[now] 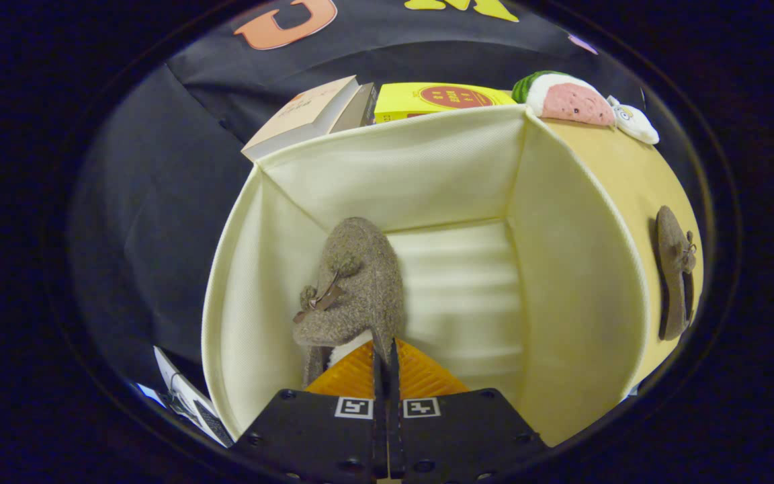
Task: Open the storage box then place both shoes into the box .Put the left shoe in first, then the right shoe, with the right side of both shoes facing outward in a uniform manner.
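A cream fabric storage box [394,175] stands open right below me. Inside it, against the left wall, a brown woolly shoe [360,282] with a small bow points its toe toward the far wall. My gripper [385,351] reaches down into the box, and its fingers are pressed together on the thin rim of the shoe's heel opening. A second brown shoe [674,275] of the same kind lies outside the box, past its right wall, on the yellow tabletop [629,181].
Behind the box stand a pale book [306,114] and a yellow carton [434,101]. A watermelon-like plush [565,97] and a small white toy [635,122] sit at the far right corner. Printed papers [185,396] lie left of the box's near corner.
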A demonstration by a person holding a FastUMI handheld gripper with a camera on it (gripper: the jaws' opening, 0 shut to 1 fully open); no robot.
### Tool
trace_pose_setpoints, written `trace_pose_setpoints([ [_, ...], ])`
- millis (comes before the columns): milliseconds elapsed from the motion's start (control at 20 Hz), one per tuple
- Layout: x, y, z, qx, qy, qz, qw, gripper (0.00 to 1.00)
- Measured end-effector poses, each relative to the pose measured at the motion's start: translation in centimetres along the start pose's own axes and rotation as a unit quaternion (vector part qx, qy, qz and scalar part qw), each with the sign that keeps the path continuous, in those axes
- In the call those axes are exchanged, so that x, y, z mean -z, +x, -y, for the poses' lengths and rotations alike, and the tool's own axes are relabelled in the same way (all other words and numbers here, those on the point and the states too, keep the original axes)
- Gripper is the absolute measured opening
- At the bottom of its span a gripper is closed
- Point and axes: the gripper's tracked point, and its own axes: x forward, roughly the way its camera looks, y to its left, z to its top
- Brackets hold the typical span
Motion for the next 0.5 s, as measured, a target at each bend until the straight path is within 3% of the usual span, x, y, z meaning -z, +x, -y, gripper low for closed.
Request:
trace_pose_setpoints([
  [50, -0.1, -0.3, 0.1, -0.002, -0.001, 0.002, 1.0, 0.09],
  [200, -1.4, -2.7, 0.4, -0.017, -0.012, 0.027, 0.999, 0.06],
  [250, -1.8, -4.0, 0.6, -0.022, -0.018, 0.037, 0.999, 0.28],
  [400, -2.7, -7.7, 1.1, -0.031, -0.032, 0.063, 0.997, 0.44],
  [450, -3.0, -8.9, 1.4, -0.031, -0.042, 0.07, 0.996, 0.56],
  [500, -3.0, -10.2, 1.9, -0.03, -0.052, 0.076, 0.995, 0.62],
])
